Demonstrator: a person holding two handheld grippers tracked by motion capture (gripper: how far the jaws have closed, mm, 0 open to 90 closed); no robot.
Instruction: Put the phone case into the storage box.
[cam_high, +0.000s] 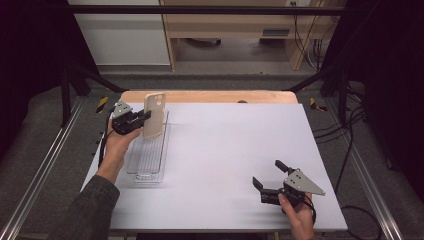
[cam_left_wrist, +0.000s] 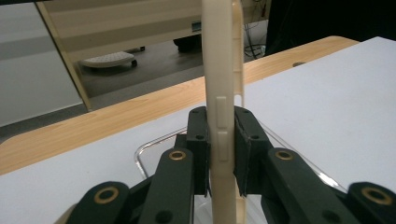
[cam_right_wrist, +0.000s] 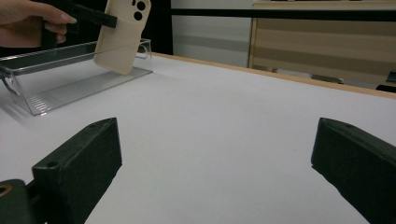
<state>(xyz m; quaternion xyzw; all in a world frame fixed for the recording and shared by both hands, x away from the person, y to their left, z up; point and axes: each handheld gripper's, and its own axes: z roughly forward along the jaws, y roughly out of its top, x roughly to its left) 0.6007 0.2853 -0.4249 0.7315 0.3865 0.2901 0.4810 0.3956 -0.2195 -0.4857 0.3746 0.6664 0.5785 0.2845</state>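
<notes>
Even overhead light fell on the white bench (cam_high: 215, 165), which was bright while the surrounding frame and floor stayed dim, nearly black at the sides. Soft, faint shadows lay under the right tongs (cam_high: 266, 176). The high view was slightly soft and grainy. In the left gripper view the near phone case (cam_left_wrist: 224, 116) was blurred.

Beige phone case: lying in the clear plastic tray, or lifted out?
Lifted: the beige phone case stands upright, clamped by the left hand-held gripper above the clear plastic tray.

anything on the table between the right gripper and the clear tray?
Nothing: bare white table from right gripper to clear tray, seen in the high view.
</notes>
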